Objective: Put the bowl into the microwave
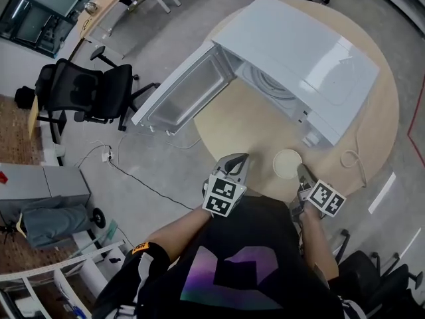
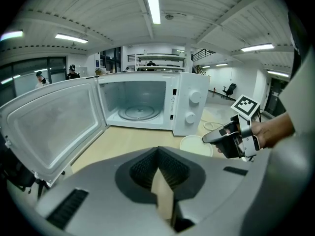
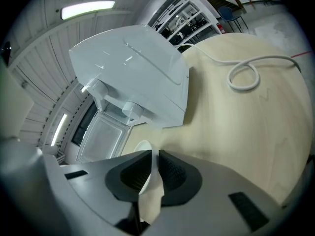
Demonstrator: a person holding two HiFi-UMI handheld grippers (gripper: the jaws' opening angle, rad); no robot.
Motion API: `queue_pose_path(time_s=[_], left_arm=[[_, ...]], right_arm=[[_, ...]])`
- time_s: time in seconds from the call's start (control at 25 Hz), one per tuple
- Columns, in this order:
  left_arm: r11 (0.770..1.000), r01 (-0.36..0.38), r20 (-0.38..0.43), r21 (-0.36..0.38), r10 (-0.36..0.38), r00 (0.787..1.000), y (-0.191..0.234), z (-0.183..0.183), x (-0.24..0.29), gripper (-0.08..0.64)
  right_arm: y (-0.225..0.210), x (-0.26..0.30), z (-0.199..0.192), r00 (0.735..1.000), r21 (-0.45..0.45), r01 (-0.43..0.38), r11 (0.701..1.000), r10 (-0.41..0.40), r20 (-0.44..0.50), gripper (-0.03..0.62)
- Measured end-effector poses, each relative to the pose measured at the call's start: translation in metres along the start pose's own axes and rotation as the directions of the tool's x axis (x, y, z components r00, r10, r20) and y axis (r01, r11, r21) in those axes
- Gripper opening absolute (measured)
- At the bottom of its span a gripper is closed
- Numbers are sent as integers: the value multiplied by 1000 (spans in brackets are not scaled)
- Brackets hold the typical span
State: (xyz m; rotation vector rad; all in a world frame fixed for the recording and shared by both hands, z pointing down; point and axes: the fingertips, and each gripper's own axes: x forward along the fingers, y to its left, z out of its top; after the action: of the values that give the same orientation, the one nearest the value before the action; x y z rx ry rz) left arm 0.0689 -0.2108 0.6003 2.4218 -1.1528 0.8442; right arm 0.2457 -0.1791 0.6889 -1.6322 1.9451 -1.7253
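The white microwave (image 1: 299, 65) stands on the round wooden table (image 1: 382, 111) with its door (image 1: 182, 92) swung wide open to the left. Its cavity with the glass turntable (image 2: 140, 113) shows in the left gripper view. The pale bowl (image 1: 287, 163) sits on the table in front of the microwave's control side. My right gripper (image 1: 302, 171) is shut on the bowl's near rim (image 3: 147, 191), which runs between its jaws. My left gripper (image 1: 240, 158) hovers left of the bowl, shut and holding nothing, pointing at the open cavity.
A white power cable (image 1: 352, 158) loops on the table right of the bowl. The open door overhangs the table's left edge. A black office chair (image 1: 86, 92) and grey cabinet (image 1: 43, 185) stand on the floor to the left.
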Motion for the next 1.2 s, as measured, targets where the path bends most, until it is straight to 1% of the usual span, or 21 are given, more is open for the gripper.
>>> queue_pose_path(time_s=[0.28,0.48,0.76,1.0,1.2], left_arm=[[999,13,32,-40,-12,999,28,-6,-16,46],[998,-10,59,-54,14,998,53,-8,-23,46],[997,-9,134,-81,20,991,80,3,-44,46],[995,-6,182,-101,25,983,107,11,-61,46],[994,1,208,-109,22,978,127,13,-70,46]], right_arm=[[47,-2,-4,998,36,-37,999,35,56,54],[88,-2,2,991,43,-88,995,83,107,54],[153,-4,6,978,33,-146,989,140,155,54],[197,3,2,973,8,-161,987,158,166,54],[216,12,-3,973,5,-150,989,146,181,54]])
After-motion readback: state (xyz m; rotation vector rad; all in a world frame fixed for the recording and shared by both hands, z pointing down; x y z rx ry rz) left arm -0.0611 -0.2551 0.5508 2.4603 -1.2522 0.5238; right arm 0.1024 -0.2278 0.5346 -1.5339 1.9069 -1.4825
